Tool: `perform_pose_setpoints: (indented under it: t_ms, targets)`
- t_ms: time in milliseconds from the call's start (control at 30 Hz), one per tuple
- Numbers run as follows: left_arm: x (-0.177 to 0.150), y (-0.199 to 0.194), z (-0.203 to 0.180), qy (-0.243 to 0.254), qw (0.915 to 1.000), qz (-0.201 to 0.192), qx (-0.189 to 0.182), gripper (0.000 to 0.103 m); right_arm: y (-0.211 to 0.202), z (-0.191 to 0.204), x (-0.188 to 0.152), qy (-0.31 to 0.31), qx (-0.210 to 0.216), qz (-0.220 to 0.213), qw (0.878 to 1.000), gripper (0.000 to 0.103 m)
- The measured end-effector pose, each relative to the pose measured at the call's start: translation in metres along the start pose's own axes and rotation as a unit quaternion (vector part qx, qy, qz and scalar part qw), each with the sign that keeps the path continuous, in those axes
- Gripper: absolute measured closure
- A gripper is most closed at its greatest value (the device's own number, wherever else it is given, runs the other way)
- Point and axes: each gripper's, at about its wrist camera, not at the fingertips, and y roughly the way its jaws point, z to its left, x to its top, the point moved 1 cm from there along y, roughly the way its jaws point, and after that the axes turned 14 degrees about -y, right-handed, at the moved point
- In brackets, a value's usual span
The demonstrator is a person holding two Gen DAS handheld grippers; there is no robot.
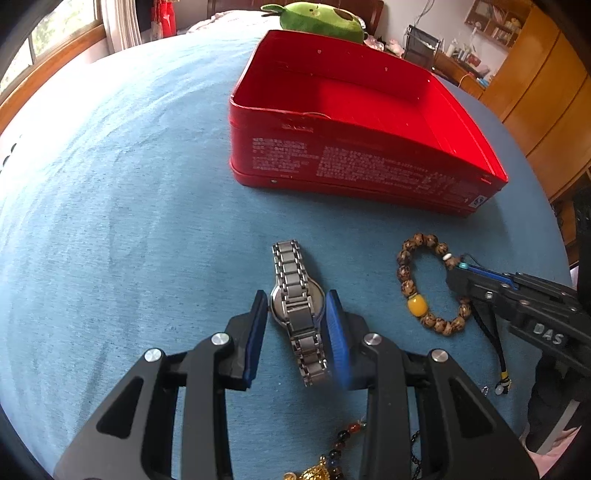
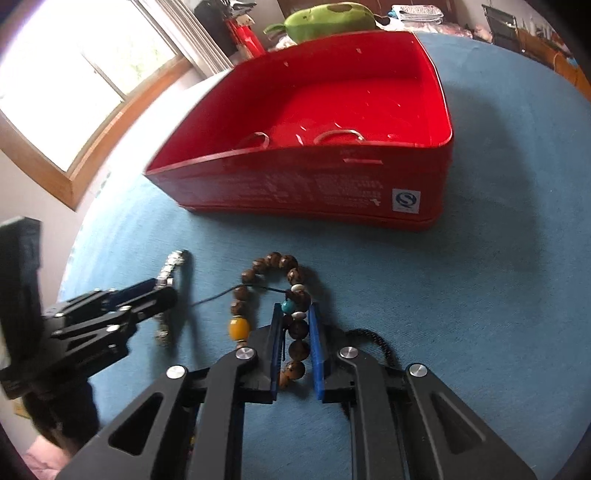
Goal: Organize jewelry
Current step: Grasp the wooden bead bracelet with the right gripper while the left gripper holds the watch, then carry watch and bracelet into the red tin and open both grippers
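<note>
A silver metal watch [image 1: 291, 266] lies on the blue cloth, and my left gripper [image 1: 297, 302] has its blue pads against both sides of the watch case. To its right lies a brown bead bracelet [image 1: 406, 280] with a yellow bead. My right gripper [image 2: 295, 308] is closed around the bracelet [image 2: 299, 328] near its turquoise bead, with beads lined up between the pads. Beyond both stands the open red tin box [image 1: 332, 162], which in the right wrist view holds two silvery bangles [image 2: 338, 134]. The left gripper [image 2: 166, 291] shows at the left there, on the watch [image 2: 177, 258].
More jewellery, gold and dark beads [image 1: 332, 454], lies under my left gripper at the near edge. The bracelet's black cord [image 1: 491, 339] trails toward me. A green plush toy [image 1: 321, 18] sits behind the box. Blue cloth [image 1: 129, 221] stretches wide to the left.
</note>
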Motion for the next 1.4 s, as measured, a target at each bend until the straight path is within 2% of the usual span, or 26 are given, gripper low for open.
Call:
perform_pose_setpoints:
  t_ms: [133, 300, 533, 700, 800, 900, 967, 1100, 1233, 1300, 1400]
  targets:
    - [0.000, -0.012, 0.004, -0.004, 0.9999, -0.008, -0.006, 0.072, -0.020, 0.000, 0.001, 0.008, 0.027, -0.022, 0.999, 0.093]
    - [-0.003, -0.027, 0.003, -0.001, 0.9997, -0.018, -0.017, 0.072, -0.045, 0.008, 0.002, 0.002, 0.030, -0.046, 0.998, 0.093]
    - [-0.010, -0.039, 0.007, 0.006, 0.9994, -0.023, -0.027, 0.072, -0.050, 0.014, 0.003, -0.001, 0.033, -0.052, 0.998, 0.093]
    - [-0.011, -0.036, 0.012, 0.007, 0.9996, -0.016, -0.023, 0.072, -0.025, 0.009, 0.001, -0.001, 0.014, -0.012, 1.000, 0.093]
    - [-0.010, -0.028, 0.012, 0.005, 0.9998, -0.008, -0.016, 0.072, -0.008, 0.004, -0.002, -0.001, -0.015, 0.017, 1.000, 0.093]
    - [-0.006, -0.023, 0.010, 0.005, 0.9999, -0.004, -0.014, 0.072, 0.006, -0.004, -0.004, 0.007, -0.017, 0.039, 0.999, 0.092]
    - [-0.005, -0.023, 0.012, 0.005, 0.9999, -0.003, -0.015, 0.072, 0.014, -0.008, -0.005, 0.016, -0.008, 0.051, 0.999, 0.088]
    - [-0.004, -0.023, 0.013, 0.004, 0.9999, -0.001, -0.016, 0.072, 0.020, -0.010, -0.003, 0.012, -0.004, 0.051, 0.999, 0.087]
    - [-0.004, -0.019, 0.011, 0.007, 0.9999, 0.001, -0.013, 0.072, 0.019, 0.006, -0.003, -0.026, -0.046, 0.049, 0.997, 0.092]
    - [-0.003, -0.020, 0.011, 0.006, 0.9999, -0.001, -0.015, 0.072, 0.017, 0.011, -0.003, -0.030, -0.052, 0.045, 0.997, 0.092]
    - [-0.002, -0.024, 0.011, 0.004, 0.9998, -0.005, -0.021, 0.072, 0.002, 0.017, -0.002, -0.029, -0.024, 0.021, 0.999, 0.093]
